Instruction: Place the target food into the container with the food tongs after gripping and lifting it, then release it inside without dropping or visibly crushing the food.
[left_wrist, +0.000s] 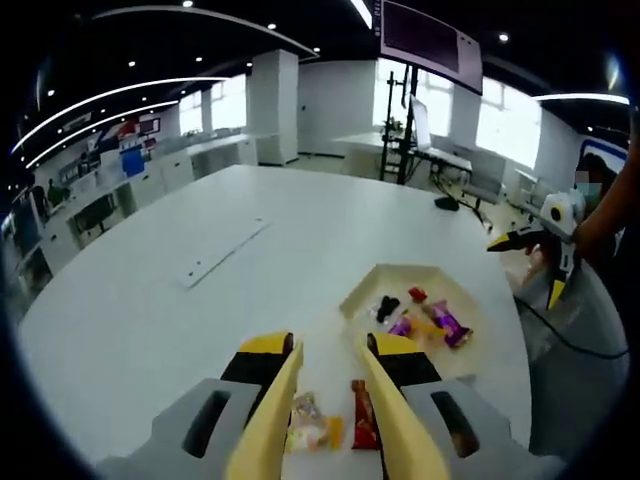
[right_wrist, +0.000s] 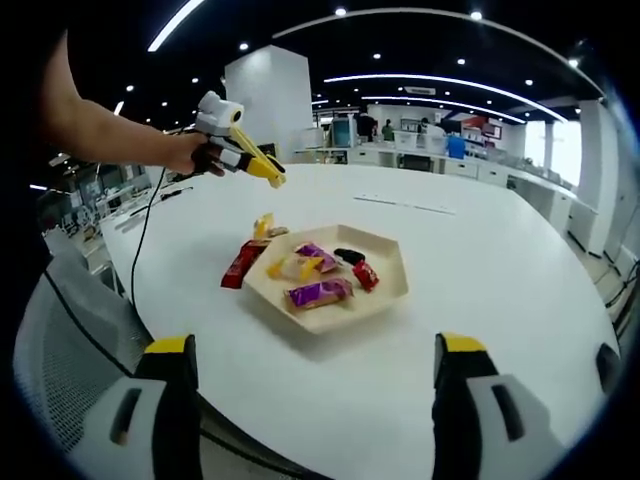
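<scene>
Left gripper (left_wrist: 333, 400) hovers w/ yellow jaws slightly apart above a red snack bar (left_wrist: 363, 417) and a yellow-wrapped candy (left_wrist: 309, 424) on the white table (left_wrist: 150, 310), just beside the hexagonal tray (right_wrist: 385, 295) of wrapped sweets. Right gripper (right_wrist: 315, 395), jaws wide apart, faces the tray.

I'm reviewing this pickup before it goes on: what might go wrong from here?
The left tool stands open above two wrapped snacks, a yellow snack and a red bar, lying side by side, so it may catch both or nudge one aside. The tray already holds several snacks, so a drop-in could knock one out. A cable trails across the table.
</scene>
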